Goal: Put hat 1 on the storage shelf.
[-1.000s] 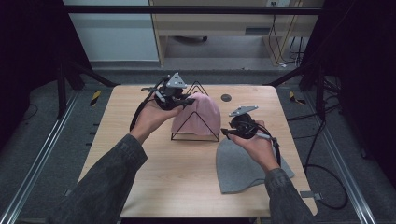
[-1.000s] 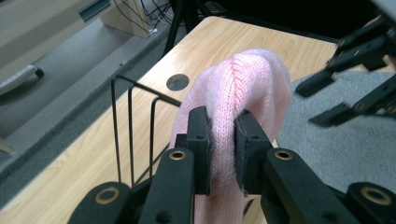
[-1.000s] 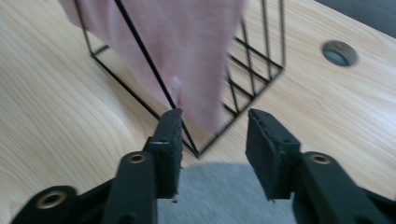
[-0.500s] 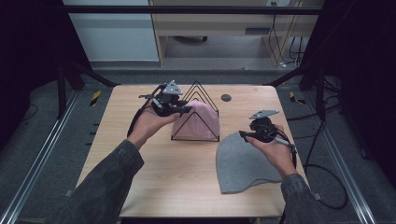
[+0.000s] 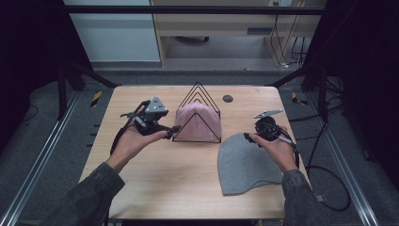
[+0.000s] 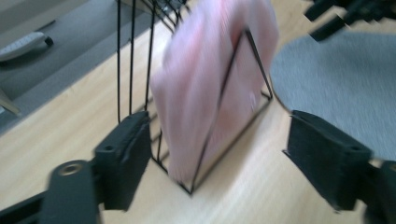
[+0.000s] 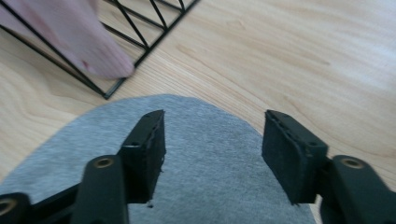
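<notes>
Pink beanie (image 5: 200, 121) sits tucked in the black wire rack (image 5: 197, 99) near the middle of the wooden table (image 5: 179, 188), draped between the triangular wires, its lower edge at the rack's base. Your left gripper (image 5: 170, 131) is just left of the rack, low over the table, jaws wide apart after just opening, nothing between them; in the left gripper view the rack and beanie stand right ahead of the pads (image 6: 126, 158), not touched. Grey beanie (image 5: 244, 162) lies flat on the table right of the rack, its rounded crown close to the rack's front right corner. Your right gripper (image 5: 251, 137) hovers over that grey beanie's upper edge, right of the rack; its jaws have been opening and stand about half wide, gripping nothing, with grey fabric (image 7: 205, 154) below the pads (image 7: 149, 149). Small dark round disc (image 5: 227, 98) rests on the table behind the rack's right side.
</notes>
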The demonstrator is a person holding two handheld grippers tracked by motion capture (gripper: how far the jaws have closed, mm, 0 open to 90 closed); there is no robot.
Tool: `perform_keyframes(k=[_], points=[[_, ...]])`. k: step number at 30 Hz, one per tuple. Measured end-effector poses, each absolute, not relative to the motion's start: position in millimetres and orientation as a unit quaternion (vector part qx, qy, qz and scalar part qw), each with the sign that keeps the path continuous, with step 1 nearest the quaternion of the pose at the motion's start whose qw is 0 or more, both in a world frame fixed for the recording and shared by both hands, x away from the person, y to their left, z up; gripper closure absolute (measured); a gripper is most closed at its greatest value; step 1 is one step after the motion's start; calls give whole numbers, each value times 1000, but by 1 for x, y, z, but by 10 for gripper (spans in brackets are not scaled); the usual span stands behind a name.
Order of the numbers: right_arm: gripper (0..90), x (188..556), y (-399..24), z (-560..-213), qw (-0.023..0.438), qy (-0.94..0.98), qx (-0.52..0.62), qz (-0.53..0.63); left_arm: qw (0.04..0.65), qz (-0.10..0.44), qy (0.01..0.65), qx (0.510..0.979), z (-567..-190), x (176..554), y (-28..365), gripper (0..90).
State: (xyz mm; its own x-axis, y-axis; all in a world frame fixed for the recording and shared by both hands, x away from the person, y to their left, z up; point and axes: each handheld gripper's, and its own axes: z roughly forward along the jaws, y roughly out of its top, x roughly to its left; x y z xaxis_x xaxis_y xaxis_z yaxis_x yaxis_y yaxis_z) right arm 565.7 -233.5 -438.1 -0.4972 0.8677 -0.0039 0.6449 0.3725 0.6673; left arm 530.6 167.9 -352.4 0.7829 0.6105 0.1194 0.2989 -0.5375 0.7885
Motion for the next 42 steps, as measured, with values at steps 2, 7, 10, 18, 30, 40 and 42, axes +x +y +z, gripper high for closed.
perform_keyframes(k=[2, 7, 10, 18, 30, 40, 42], points=[[436, 573, -234, -446, 176, 810, 472, 299, 396, 191, 272, 856, -363, 521, 176, 161], [456, 588, -238, -462, 167, 806, 489, 287, 367, 183, 287, 866, -398, 503, 193, 126], [448, 594, -240, -470, 164, 805, 495, 282, 352, 181, 291, 871, -417, 493, 200, 124], [422, 601, -240, -483, 156, 808, 501, 268, 340, 190, 293, 873, -441, 469, 223, 126], [822, 587, -236, -482, 131, 821, 484, 272, 333, 191, 351, 854, -455, 460, 259, 147], [845, 554, -231, -460, 139, 822, 452, 319, 339, 187, 354, 851, -459, 466, 264, 89], [845, 541, -227, -445, 151, 824, 432, 333, 337, 187, 358, 851, -460, 467, 266, 89]])
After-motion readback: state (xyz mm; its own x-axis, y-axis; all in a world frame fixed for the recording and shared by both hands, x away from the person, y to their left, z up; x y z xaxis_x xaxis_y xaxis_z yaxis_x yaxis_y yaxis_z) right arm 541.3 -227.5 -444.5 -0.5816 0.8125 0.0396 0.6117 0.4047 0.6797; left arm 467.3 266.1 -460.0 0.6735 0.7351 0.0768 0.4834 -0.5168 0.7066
